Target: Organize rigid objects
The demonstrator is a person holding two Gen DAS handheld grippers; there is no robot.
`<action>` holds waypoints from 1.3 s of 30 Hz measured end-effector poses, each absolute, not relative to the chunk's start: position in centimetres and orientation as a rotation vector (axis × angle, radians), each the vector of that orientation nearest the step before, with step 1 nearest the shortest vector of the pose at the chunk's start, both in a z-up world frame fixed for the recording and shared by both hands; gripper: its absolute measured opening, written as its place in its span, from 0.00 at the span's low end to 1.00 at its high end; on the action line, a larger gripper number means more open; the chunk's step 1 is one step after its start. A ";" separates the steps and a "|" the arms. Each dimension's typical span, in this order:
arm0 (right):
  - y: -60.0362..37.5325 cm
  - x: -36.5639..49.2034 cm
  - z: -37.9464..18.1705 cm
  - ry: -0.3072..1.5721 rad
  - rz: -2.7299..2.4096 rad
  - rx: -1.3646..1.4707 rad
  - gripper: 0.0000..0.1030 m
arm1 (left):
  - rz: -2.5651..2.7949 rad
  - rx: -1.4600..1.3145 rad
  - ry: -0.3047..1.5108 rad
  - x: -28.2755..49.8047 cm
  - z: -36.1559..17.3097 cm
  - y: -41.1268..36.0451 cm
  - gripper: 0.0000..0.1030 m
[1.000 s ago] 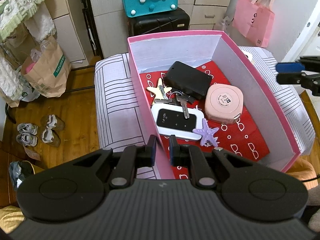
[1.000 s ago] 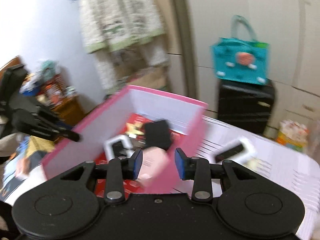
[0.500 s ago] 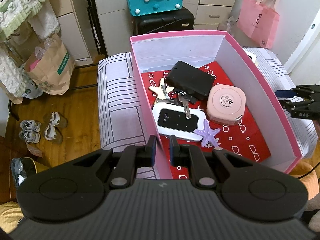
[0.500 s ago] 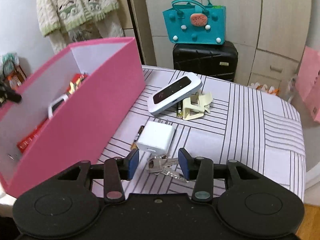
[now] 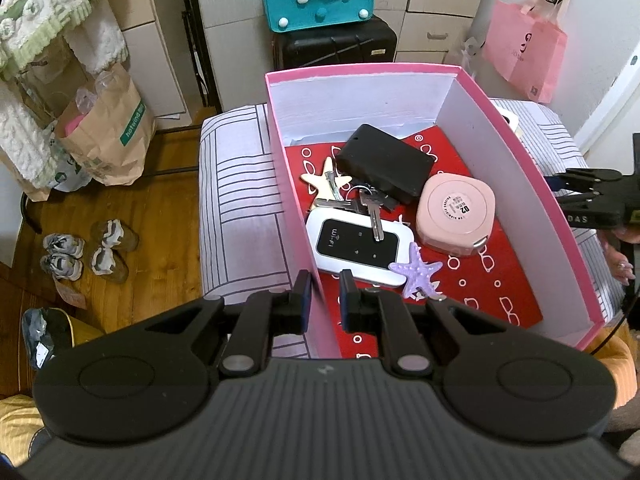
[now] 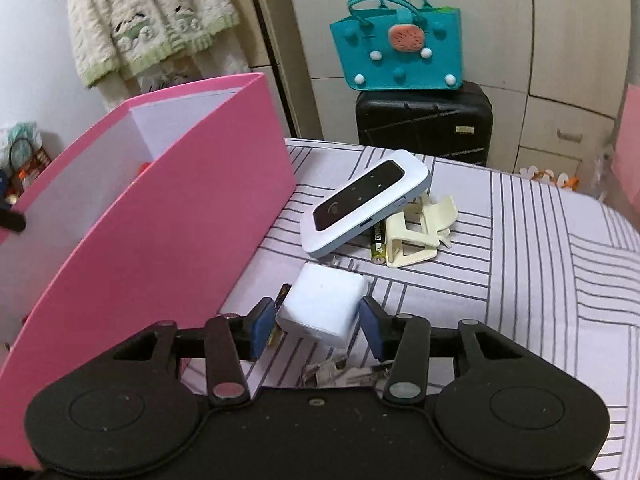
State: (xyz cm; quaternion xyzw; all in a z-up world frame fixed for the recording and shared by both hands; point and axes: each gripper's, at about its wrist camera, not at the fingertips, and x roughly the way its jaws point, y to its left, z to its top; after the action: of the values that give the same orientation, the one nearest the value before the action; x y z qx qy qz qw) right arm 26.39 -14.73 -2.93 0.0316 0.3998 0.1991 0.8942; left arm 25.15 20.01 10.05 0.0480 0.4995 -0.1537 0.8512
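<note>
On the left, the left gripper point(image 5: 323, 294) sat low over the near left wall of a pink box point(image 5: 516, 148), one finger outside the wall and one inside. Its jaws stood a narrow gap apart, and whether they pinched the wall could not be told. Inside the box, from left to right, lay a cream star point(image 5: 325, 180), a bunch of keys point(image 5: 370, 210), a white wifi router point(image 5: 358, 246), a black case point(image 5: 384, 164), a purple starfish point(image 5: 416, 274) and a round pink tape measure point(image 5: 456, 216), all on a red patterned lining.

To the right of the box, on a striped cloth point(image 6: 540, 264), the right gripper point(image 6: 318, 326) hovered with its jaws spread wide. A white charger cube point(image 6: 322, 308) lay directly between the two fingertips, a small gap showing on each side. A second bunch of keys point(image 6: 340, 374) lay just under the gripper, nearer the camera. Farther ahead rested a second white router point(image 6: 366, 202), tilted on a cream hair clip point(image 6: 418, 232), with a battery point(image 6: 377, 244) beside them.
</note>
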 end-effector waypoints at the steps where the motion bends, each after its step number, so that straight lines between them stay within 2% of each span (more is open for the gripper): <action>1: -14.6 26.7 -3.1 0.832 0.410 0.066 0.54 | -0.324 0.099 1.053 25.2 10.0 20.0 0.11; 12: -14.3 28.1 -3.8 0.831 0.375 0.128 0.59 | -0.332 0.102 1.052 25.1 10.1 20.0 0.11; 17: -13.8 27.9 -3.5 0.843 0.354 0.095 0.49 | -0.333 0.102 1.048 25.2 10.1 20.1 0.11; 28: -14.5 27.0 -2.7 0.862 0.361 0.056 0.48 | -0.340 0.105 1.044 25.1 10.1 20.1 0.11; 33: -13.3 27.0 -3.6 0.858 0.364 -0.080 0.49 | -0.345 0.107 1.046 25.1 10.1 20.0 0.13; 39: -13.0 27.1 -3.2 0.853 0.340 -0.094 0.46 | -0.347 0.104 1.045 25.1 10.1 20.0 0.13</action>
State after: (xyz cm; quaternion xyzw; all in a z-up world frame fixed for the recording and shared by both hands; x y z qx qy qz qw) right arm 27.12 -13.01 -3.18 -0.0453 0.4116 0.1642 0.8953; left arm 25.14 20.00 10.14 0.0494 0.4963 -0.1647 0.8509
